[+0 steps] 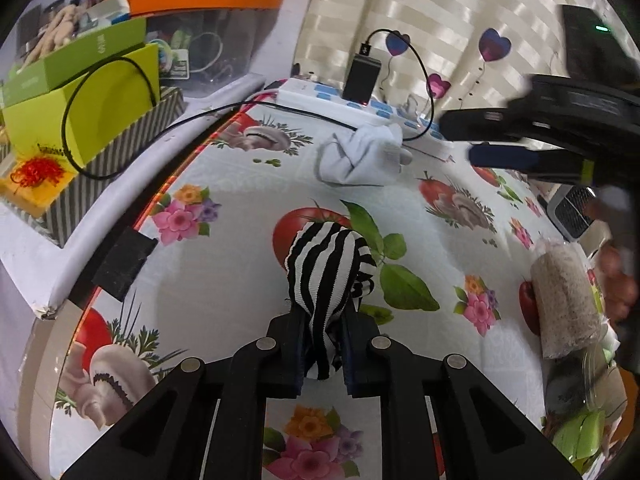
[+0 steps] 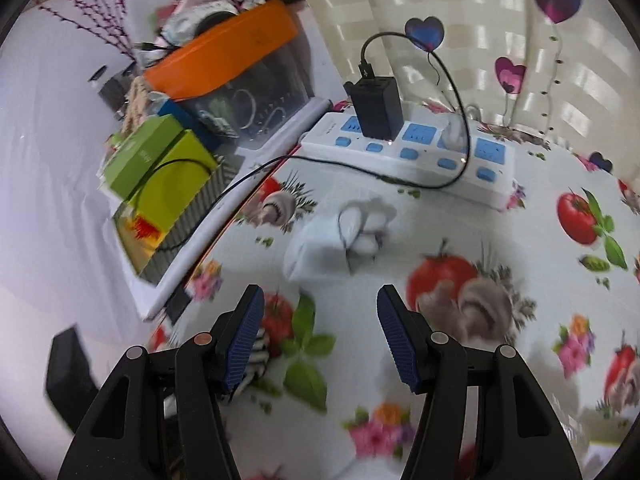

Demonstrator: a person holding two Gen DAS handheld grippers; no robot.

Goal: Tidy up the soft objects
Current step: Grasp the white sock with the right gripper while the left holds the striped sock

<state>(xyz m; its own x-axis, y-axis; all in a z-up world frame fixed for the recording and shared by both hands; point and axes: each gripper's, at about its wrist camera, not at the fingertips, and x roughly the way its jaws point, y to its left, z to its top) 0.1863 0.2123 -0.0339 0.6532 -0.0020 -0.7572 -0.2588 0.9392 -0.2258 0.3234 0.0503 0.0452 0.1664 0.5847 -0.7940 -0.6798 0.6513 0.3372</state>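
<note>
Two soft items in play: a black-and-white striped sock (image 1: 328, 280) and a white sock bundle (image 1: 362, 156), both on the floral worktop (image 1: 224, 280). Left hand-held gripper (image 1: 323, 354) is clamped narrow on the striped sock at bottom centre of its view; pads pinch one end, the rest bulges out ahead of the fingers, long axis running straight up-frame along the gripper's pointing line. Right hand-held gripper (image 2: 320, 334) has jaws wide, nothing between the blue pads (image 2: 245, 340). In the right wrist view the white sock bundle (image 2: 340, 236) sits up-frame of the open jaws, about centred on the gap, clearly apart from the tips, not yet reached. It's a loose lump, slightly longer lower left to upper right, so roughly diagonal to the jaw line. Just beyond it: white power strip (image 2: 416, 160) with black charger (image 2: 378, 110) and its cable (image 2: 320, 162) looping near the bundle's far edge. My read: right hand is the free one and better lined up on the white bundle, left is occupied. Next move likely needs a forward-and-down reach, closing across the lump while staying short of the cable. Snag risk there.
</note>
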